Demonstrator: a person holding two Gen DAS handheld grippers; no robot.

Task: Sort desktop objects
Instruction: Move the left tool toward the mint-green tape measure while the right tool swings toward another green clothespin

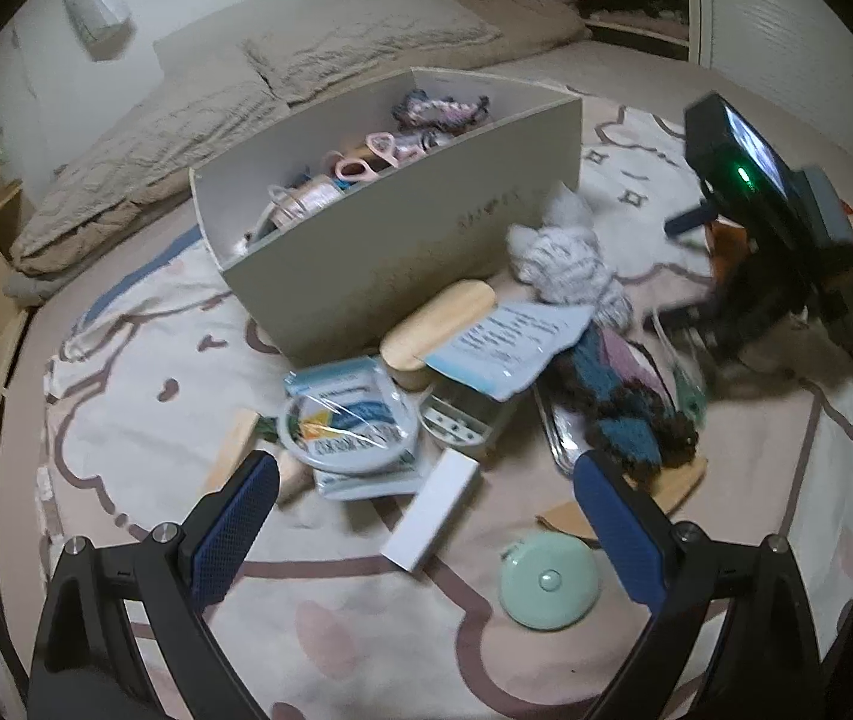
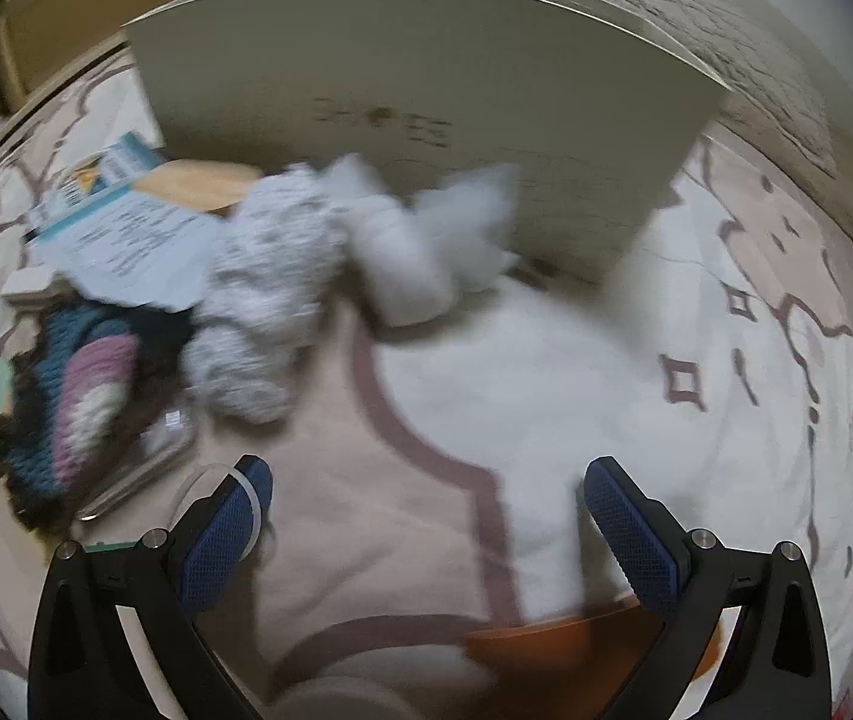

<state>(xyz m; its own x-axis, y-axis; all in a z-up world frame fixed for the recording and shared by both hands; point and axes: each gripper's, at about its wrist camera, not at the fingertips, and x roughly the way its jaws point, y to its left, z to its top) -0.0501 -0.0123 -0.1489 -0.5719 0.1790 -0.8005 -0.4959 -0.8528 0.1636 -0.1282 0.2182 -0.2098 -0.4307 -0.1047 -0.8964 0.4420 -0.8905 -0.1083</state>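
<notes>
Both jaws gaping empty, left gripper (image 1: pixel 426 516) is hovering low-centre over the white box (image 1: pixel 430 517), right gripper (image 2: pixel 426 516) is blurring toward grey yarn (image 2: pixel 264 294) mid-left by the bin (image 2: pixel 426 60) (risking snagging neighbouring clutter).

Motion-blurred in the right wrist view: fluffy white-and-grey knitted bundle (image 2: pixel 264 294) and pale printed paper sheet (image 2: pixel 126 246). Unreadable: dark lettering on tall grey cardboard box (image 1: pixel 402 252). Cut off at bottom edge: flat orange piece (image 2: pixel 570 648).

No legible text on anything.
</notes>
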